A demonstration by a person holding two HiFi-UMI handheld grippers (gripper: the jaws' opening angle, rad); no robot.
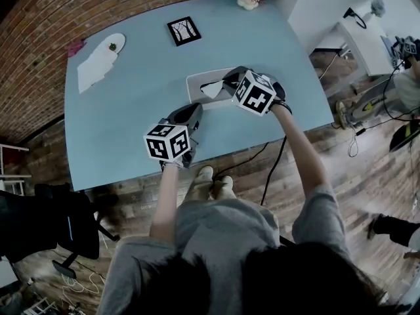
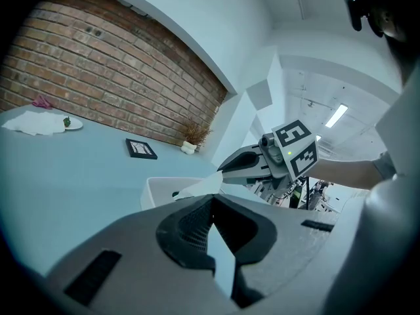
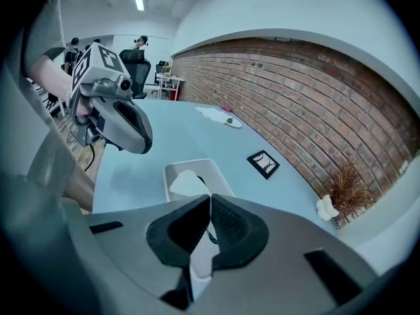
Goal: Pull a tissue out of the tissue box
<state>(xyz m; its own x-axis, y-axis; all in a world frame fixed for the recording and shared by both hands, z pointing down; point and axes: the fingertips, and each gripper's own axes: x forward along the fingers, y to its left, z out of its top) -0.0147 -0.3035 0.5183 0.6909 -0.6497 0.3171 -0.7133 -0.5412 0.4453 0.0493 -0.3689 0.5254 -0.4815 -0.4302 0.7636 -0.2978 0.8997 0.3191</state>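
Right gripper (image 1: 228,82) fingers clenched on tissue (image 1: 211,88); left gripper (image 1: 192,112) fingers shut, empty, near tissue box (image 1: 190,87); box unpinned, may lift with the pull, or tissue tears

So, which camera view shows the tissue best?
The right gripper view: the tissue runs from the box into the right gripper's shut tongs. The left gripper view shows it sideways, its lower part hidden. The head view shows only a white patch beside the right gripper.
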